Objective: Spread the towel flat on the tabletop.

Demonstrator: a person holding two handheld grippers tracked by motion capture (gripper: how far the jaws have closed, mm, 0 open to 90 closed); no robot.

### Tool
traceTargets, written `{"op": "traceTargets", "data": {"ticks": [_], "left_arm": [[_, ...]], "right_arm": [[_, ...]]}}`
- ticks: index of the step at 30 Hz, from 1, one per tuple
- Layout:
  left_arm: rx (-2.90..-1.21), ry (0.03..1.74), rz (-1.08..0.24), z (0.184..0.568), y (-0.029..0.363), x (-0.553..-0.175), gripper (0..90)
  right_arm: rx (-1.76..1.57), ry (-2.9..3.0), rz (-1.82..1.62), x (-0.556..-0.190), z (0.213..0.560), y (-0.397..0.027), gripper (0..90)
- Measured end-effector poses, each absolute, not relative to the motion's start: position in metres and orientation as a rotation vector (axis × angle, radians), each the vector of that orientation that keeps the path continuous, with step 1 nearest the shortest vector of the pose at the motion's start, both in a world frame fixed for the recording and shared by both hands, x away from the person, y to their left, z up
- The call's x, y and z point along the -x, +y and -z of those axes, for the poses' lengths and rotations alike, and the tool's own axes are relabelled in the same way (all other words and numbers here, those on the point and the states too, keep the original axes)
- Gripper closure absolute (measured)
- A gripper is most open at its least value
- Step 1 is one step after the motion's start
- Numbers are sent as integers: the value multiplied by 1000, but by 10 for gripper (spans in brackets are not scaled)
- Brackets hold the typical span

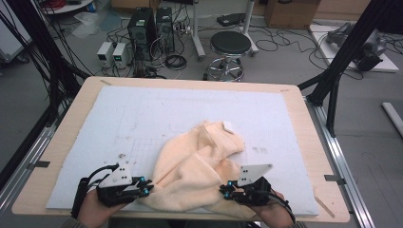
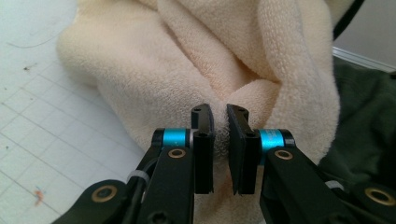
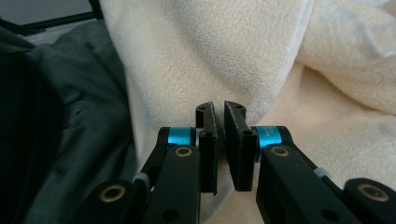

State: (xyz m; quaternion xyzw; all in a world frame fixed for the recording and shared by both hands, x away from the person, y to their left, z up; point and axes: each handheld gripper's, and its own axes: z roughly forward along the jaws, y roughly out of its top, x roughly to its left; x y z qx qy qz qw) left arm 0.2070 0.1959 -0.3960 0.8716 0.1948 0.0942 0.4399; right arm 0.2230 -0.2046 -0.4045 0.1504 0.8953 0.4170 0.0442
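Pinching towel (image 1: 199, 161) both sides: my left gripper (image 1: 146, 186) clamped on its near-left edge, my right gripper (image 1: 224, 191) clamped on near-right edge. Towel crumpled on white mat (image 1: 142, 109), near front of table (image 1: 66, 123).

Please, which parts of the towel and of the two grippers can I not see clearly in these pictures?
- The towel: its underside and inner folds are hidden by its own crumpled layers, high view.
- Towel's near edge: covered by the left gripper and right gripper, high view.
- Cloth between the jaws: the black pads hide how deep it goes, left gripper view; same in the right gripper view.
- White label: too small to read.
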Motion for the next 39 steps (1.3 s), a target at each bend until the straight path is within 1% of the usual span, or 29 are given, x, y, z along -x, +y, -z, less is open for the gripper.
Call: {"op": "traceTargets", "data": {"ticks": [1,2,3,4,5,6,9,13,14,16,17,18,19,22,23,25,26,27,28,29,30,31,33,36,39], "left_arm": [[-2168,477,-237,394,196,-205,793],[-2159,475,-233,392,196,-204,750],[-2152,466,-232,390,197,-204,672],[-2134,463,-236,387,197,-205,672],[-2123,463,-242,385,198,-207,626],[-2107,470,-248,382,198,-210,600],[-2073,479,-276,374,197,-225,556],[-2045,493,-281,373,186,-259,517],[-2041,504,-276,376,182,-268,516],[-2054,514,-277,384,176,-286,517],[-2069,523,-289,389,173,-295,520],[-2088,542,-290,395,170,-303,520],[-2110,560,-278,401,168,-311,520],[-2183,616,-255,419,163,-331,520],[-2203,637,-240,424,162,-335,520],[-2259,645,-230,433,159,-339,533],[-2265,634,-230,436,157,-340,573],[-2270,629,-247,435,155,-339,573],[-2275,618,-246,435,154,-338,610],[-2282,611,-258,434,153,-336,698],[-2289,603,-257,433,153,-335,747],[-2299,602,-261,432,152,-334,822],[-2309,610,-265,431,153,-332,862],[-2297,639,-296,426,158,-329,866],[-2247,656,-330,418,168,-323,867]], "right_arm": [[-451,2732,-1285,-220,402,-205,802],[-444,2725,-1310,-219,398,-206,763],[-447,2684,-1352,-219,388,-207,705],[-447,2684,-1352,-219,388,-207,705],[-453,2666,-1362,-221,382,-207,681],[-454,2643,-1365,-224,377,-208,662],[-483,2575,-1372,-242,363,-204,630],[-553,2534,-1353,-279,359,-191,594],[-581,2534,-1324,-297,364,-183,571],[-579,2540,-1294,-304,367,-178,560],[-594,2557,-1253,-316,375,-172,528],[-594,2557,-1253,-316,375,-172,528],[-630,2590,-1206,-326,385,-167,502],[-654,2629,-1137,-334,394,-164,503],[-672,2638,-1124,-336,398,-163,518],[-693,2655,-1116,-340,405,-163,583],[-717,2680,-1087,-342,412,-163,665],[-717,2680,-1087,-342,412,-163,665],[-707,2699,-1058,-344,414,-162,729],[-698,2712,-1044,-344,416,-161,795],[-683,2721,-1038,-344,416,-160,850],[-669,2717,-1042,-344,415,-159,873],[-663,2699,-1082,-344,412,-157,881],[-668,2683,-1104,-344,410,-157,882],[-652,2644,-1160,-343,401,-157,883]]}}
